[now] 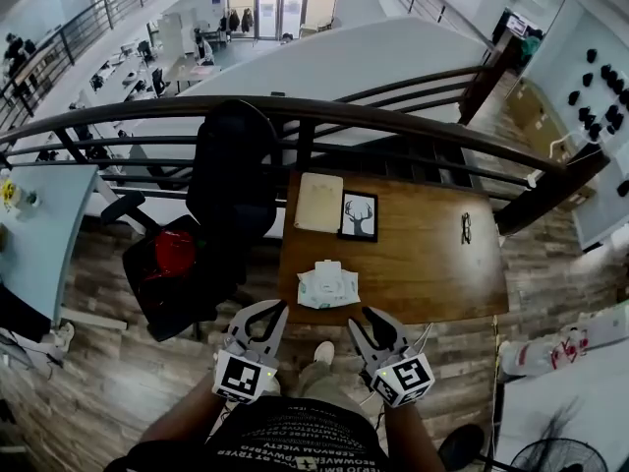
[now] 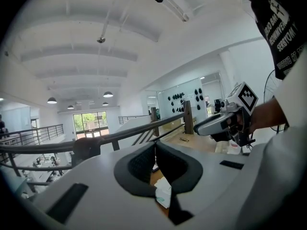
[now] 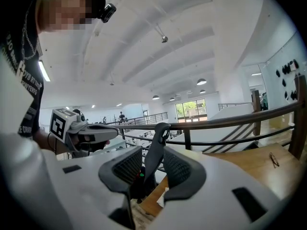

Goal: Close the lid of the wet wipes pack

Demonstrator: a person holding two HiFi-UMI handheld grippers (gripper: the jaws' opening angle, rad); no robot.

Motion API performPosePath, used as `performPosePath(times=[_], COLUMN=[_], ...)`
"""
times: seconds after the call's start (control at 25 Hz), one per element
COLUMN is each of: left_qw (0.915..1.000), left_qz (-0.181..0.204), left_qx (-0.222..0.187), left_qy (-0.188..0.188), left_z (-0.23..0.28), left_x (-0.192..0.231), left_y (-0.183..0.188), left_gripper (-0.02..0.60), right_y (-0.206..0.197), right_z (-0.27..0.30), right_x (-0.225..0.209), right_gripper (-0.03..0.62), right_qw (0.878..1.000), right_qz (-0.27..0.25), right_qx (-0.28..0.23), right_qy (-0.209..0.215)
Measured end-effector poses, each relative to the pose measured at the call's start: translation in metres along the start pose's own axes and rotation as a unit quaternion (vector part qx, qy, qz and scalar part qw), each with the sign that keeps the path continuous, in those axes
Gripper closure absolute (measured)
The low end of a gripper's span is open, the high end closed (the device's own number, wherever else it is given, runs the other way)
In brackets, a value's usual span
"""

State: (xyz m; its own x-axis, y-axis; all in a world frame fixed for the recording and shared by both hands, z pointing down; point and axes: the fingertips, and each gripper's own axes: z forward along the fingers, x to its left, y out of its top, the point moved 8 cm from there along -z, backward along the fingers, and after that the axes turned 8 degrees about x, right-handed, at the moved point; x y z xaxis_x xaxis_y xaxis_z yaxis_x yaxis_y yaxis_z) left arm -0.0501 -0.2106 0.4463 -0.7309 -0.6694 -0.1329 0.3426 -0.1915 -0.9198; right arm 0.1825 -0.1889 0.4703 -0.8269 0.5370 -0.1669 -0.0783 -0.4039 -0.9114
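Note:
The white wet wipes pack [image 1: 327,285] lies near the front edge of the wooden table [image 1: 423,264], and its lid looks raised toward the far side. Both grippers hover short of that edge, apart from the pack. My left gripper [image 1: 281,308] is to the pack's lower left; its fingertips touch and nothing is between them. In the left gripper view [image 2: 154,145], a corner of the pack [image 2: 164,193] shows below the jaws. My right gripper [image 1: 360,318] is to the pack's lower right, its jaws parted and empty. The right gripper view [image 3: 152,152] shows a sliver of the pack [image 3: 166,195].
On the far side of the table lie a beige notebook [image 1: 318,203], a framed deer picture [image 1: 359,215] and glasses [image 1: 466,227]. A black office chair [image 1: 231,175] with a red item [image 1: 175,254] on its seat stands left of the table. A railing [image 1: 393,116] runs behind.

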Motion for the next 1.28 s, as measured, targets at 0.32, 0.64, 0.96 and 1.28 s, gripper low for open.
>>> performPosePath(times=[0.32, 0.64, 0.96, 1.28], left_qw=[0.9993, 0.9977, 0.9961, 0.9931], left_qz=[-0.018, -0.028, -0.050, -0.064], left_qx=[0.029, 0.059, 0.065, 0.087], left_qy=[0.016, 0.016, 0.035, 0.047], left_z=[0.042, 0.090, 0.127, 0.158], left_x=[0.011, 0.012, 0.016, 0.006], left_y=[-0.018, -0.034, -0.043, -0.054], left_gripper=[0.554, 0.554, 0.554, 0.554], right_y=[-0.013, -0.034, -0.063, -0.090], right_z=[0.039, 0.073, 0.108, 0.146], right_x=[-0.036, -0.067, -0.097, -0.120], right_gripper=[0.457, 0.457, 0.457, 0.448], right_qw=[0.999, 0.997, 0.993, 0.984], right_qz=[0.006, 0.020, 0.020, 0.010], right_qx=[0.030, 0.056, 0.097, 0.141], right_qy=[0.023, 0.045, 0.066, 0.106])
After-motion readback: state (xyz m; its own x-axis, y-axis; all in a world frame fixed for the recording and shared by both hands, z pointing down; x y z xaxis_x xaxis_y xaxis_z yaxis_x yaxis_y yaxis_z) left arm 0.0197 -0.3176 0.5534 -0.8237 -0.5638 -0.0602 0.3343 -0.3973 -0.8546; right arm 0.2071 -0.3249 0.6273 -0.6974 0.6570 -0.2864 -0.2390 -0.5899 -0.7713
